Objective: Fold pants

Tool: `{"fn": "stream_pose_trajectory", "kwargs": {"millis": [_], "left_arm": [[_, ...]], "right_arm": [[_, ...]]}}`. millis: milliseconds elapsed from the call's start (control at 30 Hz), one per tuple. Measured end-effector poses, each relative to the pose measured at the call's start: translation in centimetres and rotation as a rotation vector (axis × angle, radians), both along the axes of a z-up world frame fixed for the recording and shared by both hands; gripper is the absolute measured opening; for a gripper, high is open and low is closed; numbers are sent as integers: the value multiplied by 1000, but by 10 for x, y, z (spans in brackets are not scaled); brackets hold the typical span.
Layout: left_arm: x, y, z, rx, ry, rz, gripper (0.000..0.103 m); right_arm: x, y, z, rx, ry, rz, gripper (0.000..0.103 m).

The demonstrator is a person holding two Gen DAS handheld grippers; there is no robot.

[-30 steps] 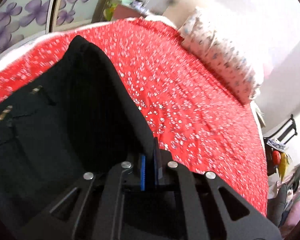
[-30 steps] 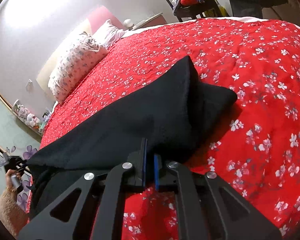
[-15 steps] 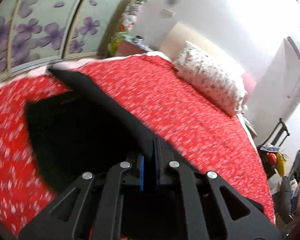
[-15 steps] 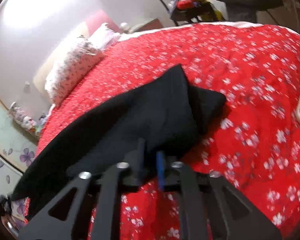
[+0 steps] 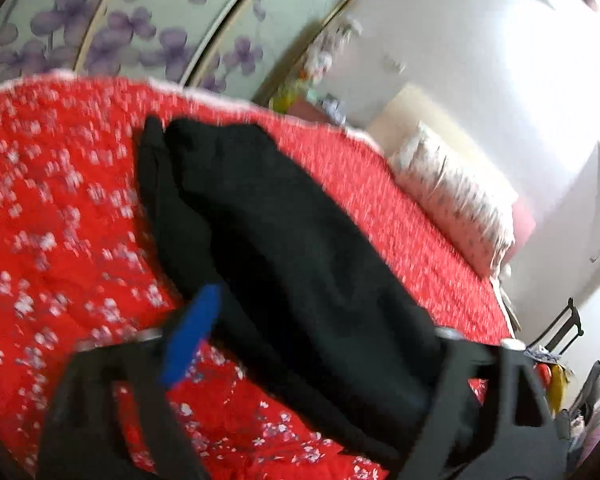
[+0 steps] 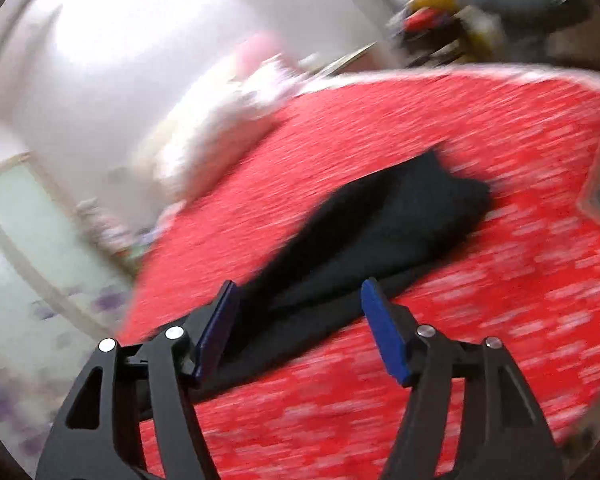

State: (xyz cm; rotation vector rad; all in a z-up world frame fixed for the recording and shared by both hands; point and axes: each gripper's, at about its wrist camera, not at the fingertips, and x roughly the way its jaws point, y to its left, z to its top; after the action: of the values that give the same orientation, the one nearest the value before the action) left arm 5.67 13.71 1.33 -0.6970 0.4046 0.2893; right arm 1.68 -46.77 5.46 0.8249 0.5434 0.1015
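Observation:
The black pants [image 5: 284, 248] lie in a long folded strip on the red flowered bedspread [image 5: 52, 216]. They also show in the right wrist view [image 6: 380, 232]. My left gripper [image 5: 316, 344] is open, its jaws wide apart on either side of the near end of the pants; the right finger is partly hidden by cloth. My right gripper [image 6: 300, 320] is open, its blue-padded fingers [image 6: 384, 328] apart, just above the near end of the pants. Both views are motion-blurred.
A flowered pillow [image 5: 456, 200] lies at the head of the bed by the white wall. Wardrobe doors with purple flowers [image 5: 112, 36] stand beyond the bed. A chair piled with clothes [image 6: 460, 20] stands past the bed's other side.
Both grippers were shut on the pants and have opened, letting the cloth drop onto the bed. Both have pulled back and the views have swung.

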Motion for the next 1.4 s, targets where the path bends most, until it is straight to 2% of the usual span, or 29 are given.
{"fn": "stream_pose_trajectory", "kwargs": {"millis": [67,133,167,233,333,433,567,633,700,733,767,833,1033,1067,1100,1167,1267,1400], "left_arm": [[-1,-5,8,72,-25,-24,98],[2,-6,11,105,-25,-39,98],[4,-5,8,89,-18,-53,99],[13,-1,2,36,13,-72,99],[18,8,-9,-18,42,-73,99],[20,7,-8,-7,39,-73,99],[24,7,-10,-2,46,-74,99],[25,7,-10,0,46,-74,100],[26,7,-10,4,47,-74,100],[26,7,-11,5,48,-74,100],[26,7,-11,5,48,-74,100],[25,7,-10,4,46,-74,100],[25,7,-10,3,46,-75,100],[26,7,-10,3,47,-74,100],[26,7,-11,4,48,-74,100],[25,7,-10,4,46,-75,100],[28,6,-11,3,45,-74,100],[26,12,-8,-18,51,-82,100]], "right_arm": [[24,18,-6,122,21,84,59],[47,30,-20,228,77,118,54],[59,34,-30,291,127,125,52],[78,39,-46,328,210,95,48],[94,38,-59,274,294,-6,47],[102,28,-78,291,373,-96,46],[105,21,-90,278,345,-177,42],[114,19,-89,240,335,-196,41],[120,18,-90,204,340,-201,30],[119,17,-90,202,327,-195,17],[119,17,-90,210,310,-180,15],[110,13,-84,224,275,-168,14],[75,-3,-42,167,126,-170,12],[65,-6,-34,166,83,-174,11],[56,-9,-27,158,50,-184,3],[49,-9,-25,135,38,-183,3],[60,1,-45,2,163,-177,3],[61,0,-79,39,271,-168,4]]}}
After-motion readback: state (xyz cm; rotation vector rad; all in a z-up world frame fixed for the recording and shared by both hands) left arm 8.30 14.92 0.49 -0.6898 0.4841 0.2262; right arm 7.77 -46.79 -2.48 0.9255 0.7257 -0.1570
